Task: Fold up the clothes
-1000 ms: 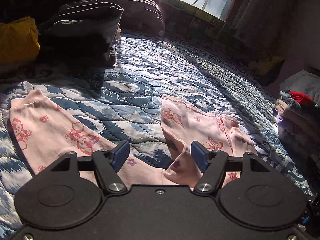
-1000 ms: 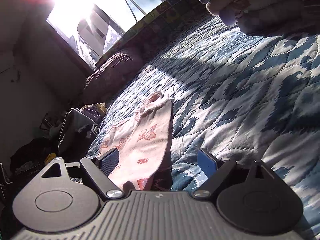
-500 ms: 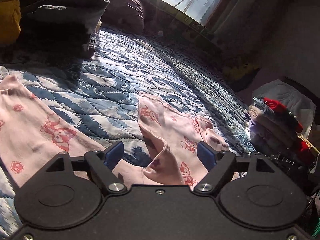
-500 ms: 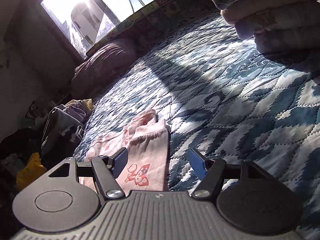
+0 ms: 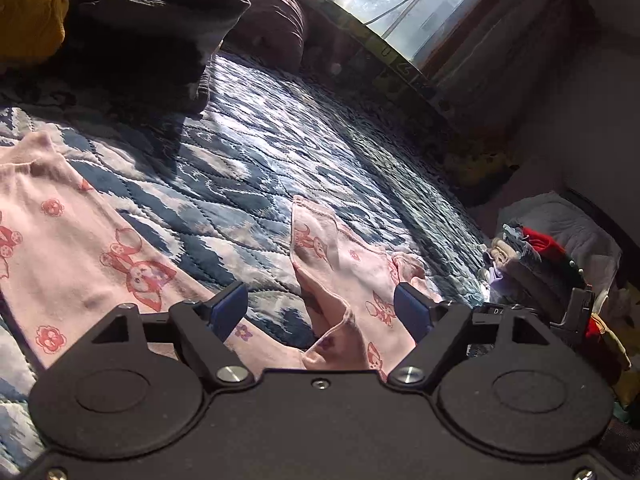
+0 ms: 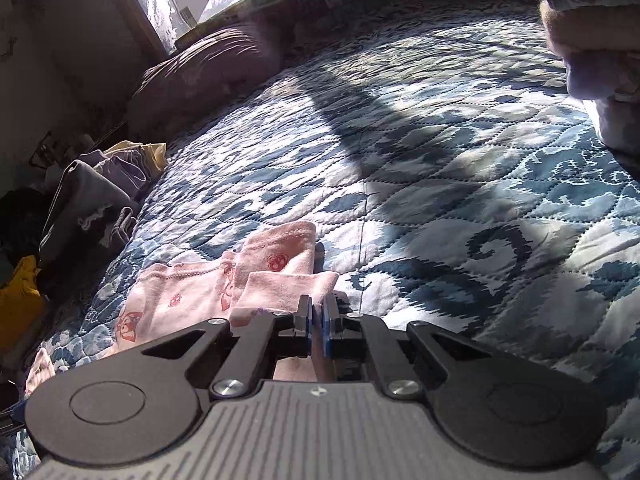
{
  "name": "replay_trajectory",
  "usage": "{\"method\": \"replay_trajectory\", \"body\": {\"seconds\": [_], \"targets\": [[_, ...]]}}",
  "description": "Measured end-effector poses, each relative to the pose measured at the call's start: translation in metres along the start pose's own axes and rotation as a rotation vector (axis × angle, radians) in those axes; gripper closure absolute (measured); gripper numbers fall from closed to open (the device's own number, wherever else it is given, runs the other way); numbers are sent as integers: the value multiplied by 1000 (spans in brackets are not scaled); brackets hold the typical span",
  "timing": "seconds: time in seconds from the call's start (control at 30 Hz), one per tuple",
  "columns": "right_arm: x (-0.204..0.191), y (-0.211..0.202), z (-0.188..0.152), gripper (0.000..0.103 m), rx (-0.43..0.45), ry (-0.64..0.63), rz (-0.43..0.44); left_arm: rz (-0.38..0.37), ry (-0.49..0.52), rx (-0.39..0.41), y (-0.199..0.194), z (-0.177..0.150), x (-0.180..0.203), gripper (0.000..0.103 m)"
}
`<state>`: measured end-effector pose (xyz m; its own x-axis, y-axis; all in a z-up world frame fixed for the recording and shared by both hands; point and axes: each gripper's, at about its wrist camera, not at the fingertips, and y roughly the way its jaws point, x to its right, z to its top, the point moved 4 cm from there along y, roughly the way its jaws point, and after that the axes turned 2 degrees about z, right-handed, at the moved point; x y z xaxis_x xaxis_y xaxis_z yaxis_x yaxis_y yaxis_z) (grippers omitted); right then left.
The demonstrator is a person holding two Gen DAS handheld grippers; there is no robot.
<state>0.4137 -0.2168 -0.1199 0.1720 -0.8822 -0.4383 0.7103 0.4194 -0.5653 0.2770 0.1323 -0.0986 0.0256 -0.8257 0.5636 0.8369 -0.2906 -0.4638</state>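
Your right tool (image 6: 317, 322) has its two blue pads pinched together on the near corner of the pink printed garment (image 6: 224, 292), with a sliver of cloth showing between them, while your left tool (image 5: 320, 312) hangs wide open over the same garment (image 5: 340, 280) and grips nothing. Take the blue-and-white quilted bed (image 6: 440, 160) as your landmark: the garment lies flat on its near side, one long pink panel running off to the left of the open pads and a shorter bunched part with a raised, curled edge (image 5: 320, 304) sitting right between them. Beyond the garment, toward the window side of the bed, a brown cushion (image 6: 208, 68) rests at the edge; a dark heap of clothes (image 5: 152, 28) sits on the bed's far left, and a stack of folded clothes (image 5: 536, 264) sits off its right edge. This cloth looks thin, light and limp, so judge it as something that will sag and drape the moment you lift it, and that will drag across the quilt's stitching rather than slide cleanly. It is not fragile, but a shallow pinch could slip out. For your open tool, the curled hem between the pads seems the best place to bite: take it at the corner, through both layers if you can, deep enough that the edge sits well inside the pads, so the two held corners can carry the fold together.
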Motion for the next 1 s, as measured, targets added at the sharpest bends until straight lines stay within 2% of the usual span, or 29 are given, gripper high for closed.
{"method": "replay_trajectory", "body": {"seconds": [0.23, 0.53, 0.7, 1.0], "targets": [[2, -54, 11, 96, 135, -28, -72, -1, -2, 8, -2, 1, 1, 23], [51, -130, 15, 96, 260, 16, -207, -1, 6, 25, -7, 1, 3, 23], [90, -173, -3, 96, 304, 75, -311, -3, 10, 26, -6, 1, 4, 23], [140, -212, -42, 96, 340, 187, -445, -3, 21, 21, -5, -2, 6, 23]]}}
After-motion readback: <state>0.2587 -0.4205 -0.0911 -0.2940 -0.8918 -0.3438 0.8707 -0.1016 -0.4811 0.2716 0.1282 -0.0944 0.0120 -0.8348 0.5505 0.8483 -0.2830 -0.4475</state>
